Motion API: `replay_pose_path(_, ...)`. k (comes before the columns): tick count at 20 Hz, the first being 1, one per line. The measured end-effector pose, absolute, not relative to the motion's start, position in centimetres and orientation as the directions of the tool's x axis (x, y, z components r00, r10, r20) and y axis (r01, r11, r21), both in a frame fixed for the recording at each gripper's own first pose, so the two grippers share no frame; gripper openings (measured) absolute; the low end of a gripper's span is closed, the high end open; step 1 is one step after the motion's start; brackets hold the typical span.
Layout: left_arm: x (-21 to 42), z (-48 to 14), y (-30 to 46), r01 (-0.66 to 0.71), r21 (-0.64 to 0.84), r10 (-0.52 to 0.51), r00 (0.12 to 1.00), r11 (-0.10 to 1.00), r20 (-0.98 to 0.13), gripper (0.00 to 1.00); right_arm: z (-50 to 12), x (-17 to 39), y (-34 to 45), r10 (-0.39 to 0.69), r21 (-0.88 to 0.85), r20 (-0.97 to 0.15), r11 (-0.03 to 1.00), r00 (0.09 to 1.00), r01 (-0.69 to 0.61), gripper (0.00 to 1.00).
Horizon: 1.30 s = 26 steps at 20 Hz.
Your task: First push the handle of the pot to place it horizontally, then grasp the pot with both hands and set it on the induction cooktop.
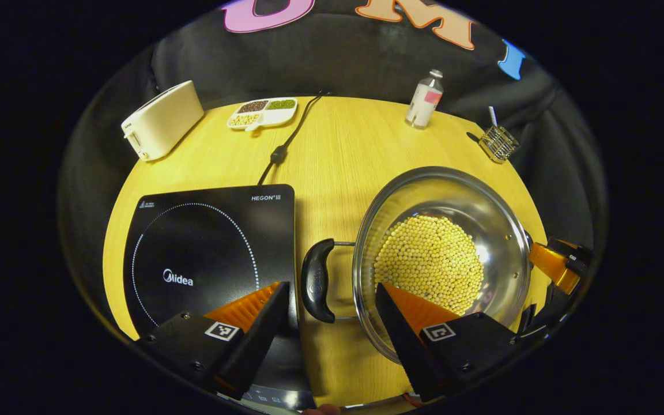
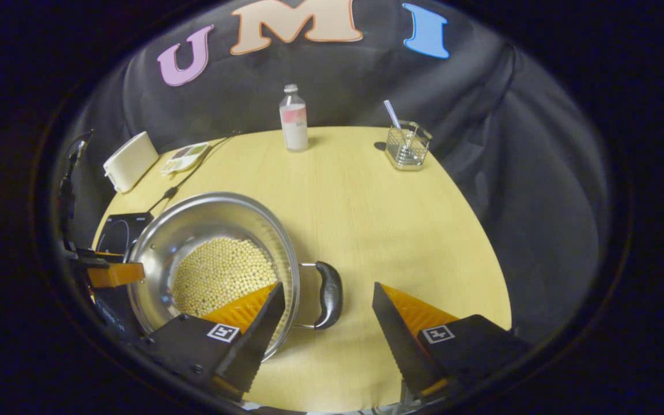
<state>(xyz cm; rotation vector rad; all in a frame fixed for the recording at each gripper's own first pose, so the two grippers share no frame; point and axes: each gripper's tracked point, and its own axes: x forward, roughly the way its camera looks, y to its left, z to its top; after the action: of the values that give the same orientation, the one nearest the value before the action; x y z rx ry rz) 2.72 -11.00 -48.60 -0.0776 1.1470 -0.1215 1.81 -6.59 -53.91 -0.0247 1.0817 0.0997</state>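
Tools, left (image 1: 330, 311) and right (image 2: 327, 311), each gape just short of a black pot handle (image 1: 317, 280), with the bean-laden pot (image 1: 441, 253) beyond on the surface (image 1: 338, 155) beside the induction cooktop (image 1: 205, 253); an uneven two-sided lift would likely tip it, spilling beans.

I am working in a staged recording booth set up as a kitchen: black cloth walls close around a round pale wooden table (image 2: 366, 202) carrying a black glass induction cooktop (image 1: 205, 253), a cream toaster (image 1: 162, 120) far left and a wire utensil basket (image 2: 407, 147) far right.
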Motion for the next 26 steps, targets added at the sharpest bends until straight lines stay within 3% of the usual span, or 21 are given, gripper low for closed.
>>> replay_pose_path(8, 3.0, -49.2, -11.1, 0.108, -0.019, -0.06, 0.389, 0.994, -0.919, 0.95, -57.1, 0.8, -5.5, 0.081, 0.051, -0.935, 0.994, 0.347, -0.095, 1.0)
replay_pose_path(12, 2.8, -49.5, -11.6, 0.174, 0.033, -0.037, 0.381, 0.984, -0.924, 1.0, -58.1, 0.4, -5.2, 0.096, 0.066, -0.946, 0.992, 0.31, -0.104, 1.0)
replay_pose_path(15, 2.9, -49.8, -11.4, 0.218, 0.089, 0.001, 0.374, 0.972, -0.927, 1.0, -58.8, 0.2, -4.4, 0.133, 0.114, -0.949, 0.99, 0.285, -0.082, 0.96)
replay_pose_path(16, 2.9, -49.8, -11.1, 0.231, 0.114, 0.019, 0.377, 0.966, -0.926, 0.98, -58.8, 0.1, -4.2, 0.143, 0.127, -0.95, 0.989, 0.278, -0.074, 0.85)
replay_pose_path(17, 3.0, -49.9, -11.2, 0.237, 0.121, 0.023, 0.378, 0.964, -0.926, 0.89, -58.8, 0.2, -3.8, 0.154, 0.139, -0.949, 0.988, 0.274, -0.072, 0.83)
replay_pose_path(19, 3.0, -49.8, -11.2, 0.231, 0.12, 0.027, 0.371, 0.966, -0.928, 0.85, -58.8, -0.1, -3.9, 0.144, 0.129, -0.952, 0.989, 0.27, -0.073, 0.67)
replay_pose_path(20, 3.1, -49.8, -11.2, 0.226, 0.115, 0.024, 0.37, 0.967, -0.929, 0.85, -58.8, -0.1, -3.8, 0.144, 0.131, -0.954, 0.989, 0.265, -0.063, 0.72)
replay_pose_path(24, 3.3, -49.6, -11.3, 0.186, 0.057, -0.017, 0.372, 0.981, -0.928, 0.76, -58.7, -0.2, -3.8, 0.154, 0.148, -0.951, 0.988, 0.267, -0.043, 0.59)
replay_pose_path(26, 3.3, -49.7, -11.2, 0.17, 0.036, -0.03, 0.37, 0.985, -0.929, 0.73, -58.6, -0.3, -3.7, 0.152, 0.145, -0.949, 0.988, 0.277, -0.045, 0.63)
